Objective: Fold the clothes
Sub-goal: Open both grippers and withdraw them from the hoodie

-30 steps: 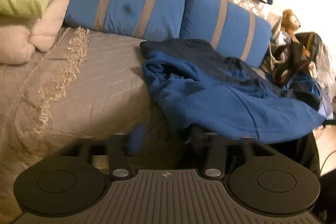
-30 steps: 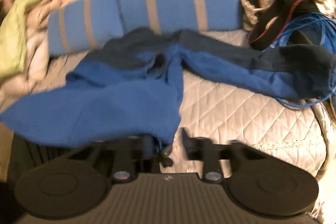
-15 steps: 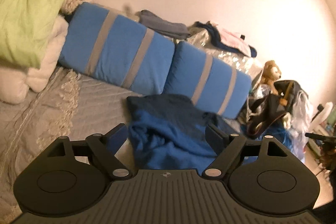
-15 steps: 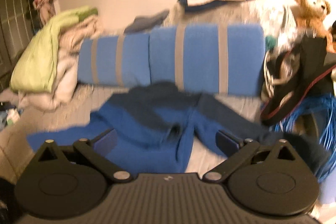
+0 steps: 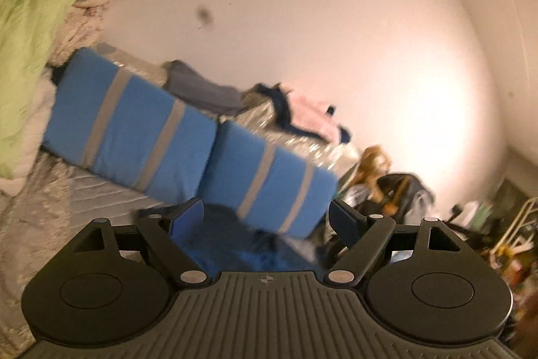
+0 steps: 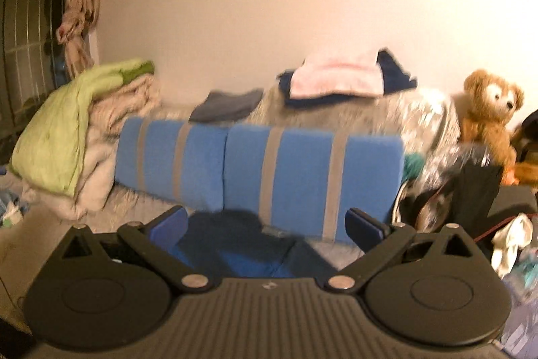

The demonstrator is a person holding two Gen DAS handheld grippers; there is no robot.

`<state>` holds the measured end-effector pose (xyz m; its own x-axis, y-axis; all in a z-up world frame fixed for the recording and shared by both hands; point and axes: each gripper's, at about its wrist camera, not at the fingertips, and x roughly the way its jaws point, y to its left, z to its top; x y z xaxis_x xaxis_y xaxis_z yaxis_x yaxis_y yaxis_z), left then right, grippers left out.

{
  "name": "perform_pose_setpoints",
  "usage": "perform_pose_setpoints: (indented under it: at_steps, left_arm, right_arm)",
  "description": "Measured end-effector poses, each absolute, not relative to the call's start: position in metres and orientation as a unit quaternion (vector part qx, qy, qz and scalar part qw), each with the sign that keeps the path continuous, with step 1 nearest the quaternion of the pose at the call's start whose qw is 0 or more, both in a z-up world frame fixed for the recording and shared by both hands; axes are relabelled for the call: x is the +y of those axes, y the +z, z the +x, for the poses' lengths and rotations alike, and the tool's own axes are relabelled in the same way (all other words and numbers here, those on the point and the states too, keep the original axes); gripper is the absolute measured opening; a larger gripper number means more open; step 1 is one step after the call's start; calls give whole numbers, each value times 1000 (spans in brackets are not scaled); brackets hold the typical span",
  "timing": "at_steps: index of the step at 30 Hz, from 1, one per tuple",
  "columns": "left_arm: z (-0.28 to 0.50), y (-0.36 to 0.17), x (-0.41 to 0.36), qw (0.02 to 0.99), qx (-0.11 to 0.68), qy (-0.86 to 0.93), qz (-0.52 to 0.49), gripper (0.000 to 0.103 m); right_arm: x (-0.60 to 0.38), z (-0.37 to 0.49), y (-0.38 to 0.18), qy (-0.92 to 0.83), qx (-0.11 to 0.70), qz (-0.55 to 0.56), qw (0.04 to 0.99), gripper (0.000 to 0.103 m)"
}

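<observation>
Left wrist view: the left gripper [image 5: 267, 219] has its jaws apart with nothing between them; a blue garment [image 5: 235, 244] lies on the bed [image 5: 84, 187] below, before two striped blue pillows [image 5: 134, 130]. Right wrist view: the right gripper [image 6: 267, 224] has its jaws wide apart, empty; the garment [image 6: 235, 241] lies on the bed near the pillows [image 6: 269, 170]; a teddy bear [image 6: 491, 113] sits at the bed's right end.

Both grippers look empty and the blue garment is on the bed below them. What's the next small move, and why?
Probably bring both back down to the blue garment. The left gripper and right gripper stand open with nothing between the fingers, pointing at the striped cushions, while the garment lies loose on the bed, apparently not yet folded.
</observation>
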<state>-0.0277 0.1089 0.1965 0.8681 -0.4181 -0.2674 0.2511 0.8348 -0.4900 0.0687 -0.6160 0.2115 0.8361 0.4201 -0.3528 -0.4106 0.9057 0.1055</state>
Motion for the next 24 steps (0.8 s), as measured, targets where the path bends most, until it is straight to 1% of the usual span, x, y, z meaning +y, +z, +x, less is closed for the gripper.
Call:
perform_pose_setpoints:
  at_steps: [5,7,11,13,17,24]
  left_arm:
    - [0,226,110,939,180,-184,-228,83]
    - [13,232,109,945,172,-178,-215,83]
    - [42,225,105,960,154,-155,-175,83]
    - [58,209,102,963,155,-141,-172,83]
    - [86,165,89,963,184,-117,-156,83]
    - [122,93,68,960,235,-104,-114,83]
  right_arm:
    - [-633,98,241,207,162,35,964,103]
    - [-639,115,249,194,155,43,968,103]
    - [-644,152,240,165,153,60,973,103]
    - [-639,169,223,151,161,61,973,103]
    - [-616,193,175,147,188,46,970,103]
    - [-550,221,69,198,267,7,943,103]
